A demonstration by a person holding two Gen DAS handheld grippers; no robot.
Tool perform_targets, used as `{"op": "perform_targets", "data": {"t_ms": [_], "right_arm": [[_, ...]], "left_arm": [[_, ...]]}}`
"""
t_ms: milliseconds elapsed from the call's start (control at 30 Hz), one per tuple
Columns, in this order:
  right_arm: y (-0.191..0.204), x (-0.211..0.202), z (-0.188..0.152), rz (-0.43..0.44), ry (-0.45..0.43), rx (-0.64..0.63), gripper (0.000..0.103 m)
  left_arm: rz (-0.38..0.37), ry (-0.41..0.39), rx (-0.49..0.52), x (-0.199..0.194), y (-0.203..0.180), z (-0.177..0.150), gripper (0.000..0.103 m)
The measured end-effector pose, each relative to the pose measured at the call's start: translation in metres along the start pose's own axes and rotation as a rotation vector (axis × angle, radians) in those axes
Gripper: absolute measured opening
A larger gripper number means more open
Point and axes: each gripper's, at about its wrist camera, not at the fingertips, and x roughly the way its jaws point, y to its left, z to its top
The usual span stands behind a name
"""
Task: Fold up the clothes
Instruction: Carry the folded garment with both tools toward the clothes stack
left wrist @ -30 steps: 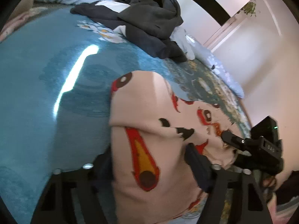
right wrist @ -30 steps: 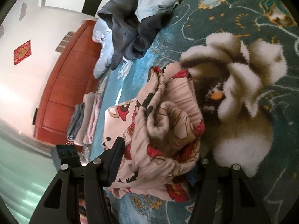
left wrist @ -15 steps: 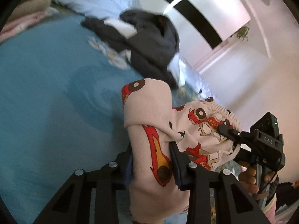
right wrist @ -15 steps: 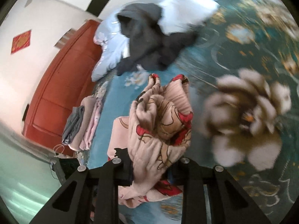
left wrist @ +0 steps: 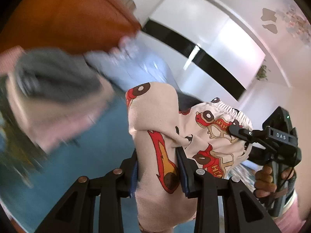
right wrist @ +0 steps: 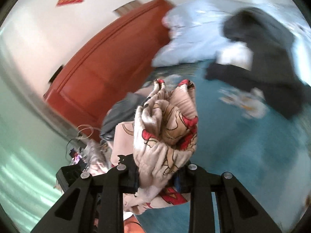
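A folded cream garment [left wrist: 155, 116] with red cartoon prints hangs in the air between both grippers, above the teal blanket [left wrist: 77, 165]. My left gripper [left wrist: 157, 152] is shut on one end of it, its pads pressing the cloth from both sides. In the right wrist view my right gripper [right wrist: 158, 168] is shut on the bunched other end of the cream garment [right wrist: 171, 132]. The left wrist view also shows the right gripper [left wrist: 241, 133] at the far side of the garment, held by a hand [left wrist: 266, 180].
A blurred stack of folded clothes [left wrist: 48, 97], grey on pink, lies at the left by the orange-brown headboard [left wrist: 68, 15]. Light blue bedding [right wrist: 194, 38] and a dark grey heap of clothes [right wrist: 262, 58] lie further along the blanket [right wrist: 243, 165].
Both grippers closed on the cream garment and lifted it off the blanket. They have swung with it toward the headboard and the folded stack.
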Motion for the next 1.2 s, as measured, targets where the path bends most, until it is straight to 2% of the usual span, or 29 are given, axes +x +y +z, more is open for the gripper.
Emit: {"op": "perform_targets", "data": {"t_ms": [67,133,267,500,633,833,933,1067,1200], "right_arm": [[0.026,0.027,0.018,0.023,0.022,-0.063,0.028],[0.049,0.052,0.035,0.042,0.044,-0.115,0.028],[0.094,0.102,0.068,0.083,0.078,-0.215,0.028],[0.152,0.189,0.114,0.089,0.135,-0.346,0.028],[0.166,0.239,0.142,0.104,0.160,-0.381,0.028],[0.150,0.312,0.176,0.153,0.224,-0.335,0.028],[0.125,0.347,0.179,0.174,0.265,-0.272,0.028],[0.090,0.387,0.173,0.141,0.315,-0.177,0.028],[0.075,0.389,0.167,0.178,0.305,-0.122,0.028]], "left_arm": [[0.042,-0.084,0.022,-0.012,0.016,0.019,0.037],[0.051,-0.154,0.004,-0.021,0.034,0.030,0.037],[0.063,-0.241,-0.058,-0.035,0.075,0.058,0.037],[0.133,-0.255,-0.073,-0.030,0.133,0.121,0.037],[0.157,-0.245,-0.109,-0.021,0.167,0.150,0.038],[0.207,-0.237,-0.150,0.001,0.202,0.145,0.035],[0.234,-0.222,-0.172,0.007,0.221,0.141,0.035],[0.260,-0.207,-0.175,0.006,0.228,0.131,0.036],[0.252,-0.226,-0.182,-0.007,0.221,0.135,0.042]]}}
